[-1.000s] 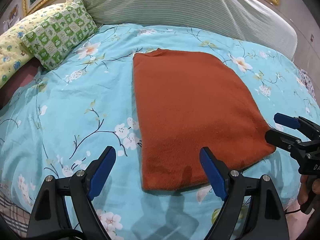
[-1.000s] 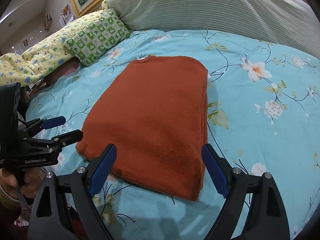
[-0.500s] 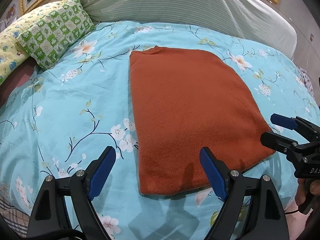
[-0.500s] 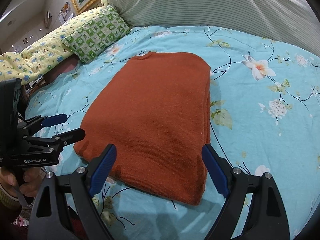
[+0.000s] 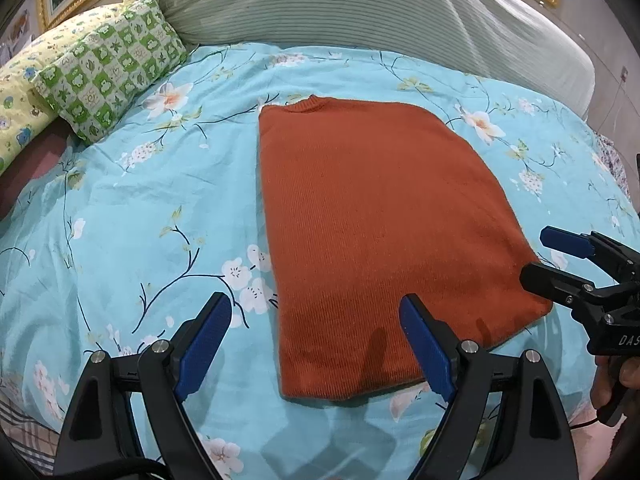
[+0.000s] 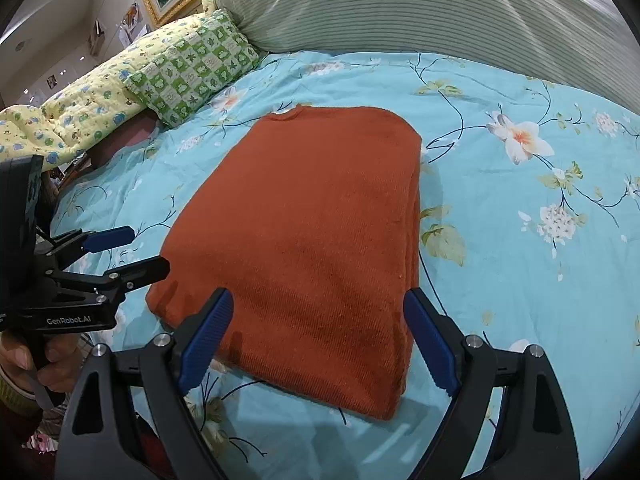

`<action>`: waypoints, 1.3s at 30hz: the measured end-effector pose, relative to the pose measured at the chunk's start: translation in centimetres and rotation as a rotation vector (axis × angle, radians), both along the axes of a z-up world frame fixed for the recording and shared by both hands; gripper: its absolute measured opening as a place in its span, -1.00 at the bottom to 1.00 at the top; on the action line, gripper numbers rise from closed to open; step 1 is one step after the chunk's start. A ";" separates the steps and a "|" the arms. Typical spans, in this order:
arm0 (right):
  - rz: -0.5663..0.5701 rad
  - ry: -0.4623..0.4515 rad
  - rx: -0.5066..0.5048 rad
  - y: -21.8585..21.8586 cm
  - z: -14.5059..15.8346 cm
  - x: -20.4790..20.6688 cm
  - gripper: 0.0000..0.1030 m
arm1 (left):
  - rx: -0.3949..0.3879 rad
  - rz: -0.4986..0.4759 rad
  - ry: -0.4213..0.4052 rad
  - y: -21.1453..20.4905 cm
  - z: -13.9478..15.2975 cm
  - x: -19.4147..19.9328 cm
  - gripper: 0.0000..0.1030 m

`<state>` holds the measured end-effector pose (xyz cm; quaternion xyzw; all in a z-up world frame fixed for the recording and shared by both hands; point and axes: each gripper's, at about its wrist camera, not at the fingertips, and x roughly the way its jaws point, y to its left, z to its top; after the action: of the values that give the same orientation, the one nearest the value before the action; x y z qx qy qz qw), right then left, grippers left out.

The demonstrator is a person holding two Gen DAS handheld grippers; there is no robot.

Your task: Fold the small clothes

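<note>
We have the rust-orange knit sweater (image 5: 372, 232) lying flat on the bed's turquoise floral duvet (image 5: 120, 208), already folded into a long rectangle with its neckline at the far end, toward the striped green bolster (image 5: 360, 12). A green checked pillow (image 5: 108, 80) sits well apart at the far left.

Both tongs are released and hold nothing. Our left tongs (image 5: 316, 340) hang over the sweater's near left corner, one pad over the duvet and the other over the knit. Our right tongs (image 6: 316, 336) hang over the near right part, straddling the stacked edge where the layers show (image 6: 412, 240).

We judge the step in hand to be the crosswise fold: taking the near hem and carrying it up to the neckline.

To do it well:
- We bring each set of tongs down at its own near corner so that the lower pad slides under every layer, not just the top one.
- On the right, the layered edge is likely to split, so we bite a little inward of it.
- We lift both corners together and level, to keep the hem straight.
- We carry the hem forward low, lay it square on the far edge, then let go.

Soft knit is likely to sag between the two grips, so a slight outward pull should help.
</note>
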<state>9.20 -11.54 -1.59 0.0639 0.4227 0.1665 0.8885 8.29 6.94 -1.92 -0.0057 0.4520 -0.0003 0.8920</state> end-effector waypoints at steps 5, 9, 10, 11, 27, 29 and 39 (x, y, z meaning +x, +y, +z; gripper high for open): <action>-0.001 0.000 0.000 0.1 0.0 0.0 0.69 | -0.001 0.000 0.001 0.1 0.0 0.1 0.68; -0.001 0.000 0.003 0.0 0.1 0.1 0.69 | -0.004 0.003 0.003 0.1 0.0 0.2 0.68; -0.001 0.000 0.002 0.0 0.2 0.2 0.69 | -0.005 0.004 0.003 0.2 0.0 0.2 0.68; 0.000 0.000 0.002 0.0 0.2 0.2 0.69 | -0.005 0.004 0.003 0.1 0.1 0.2 0.68; 0.004 -0.004 0.003 -0.1 0.5 0.4 0.69 | -0.010 0.002 -0.009 0.1 0.6 0.3 0.68; 0.006 -0.005 0.003 0.0 0.6 0.5 0.69 | -0.010 0.002 -0.010 0.0 0.6 0.3 0.68; 0.004 -0.005 0.002 0.0 0.5 0.5 0.69 | -0.016 0.002 -0.008 0.0 0.7 0.2 0.68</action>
<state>9.72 -11.58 -1.06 0.0636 0.4205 0.1690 0.8891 8.51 6.94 -1.24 -0.0132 0.4483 -0.0029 0.8938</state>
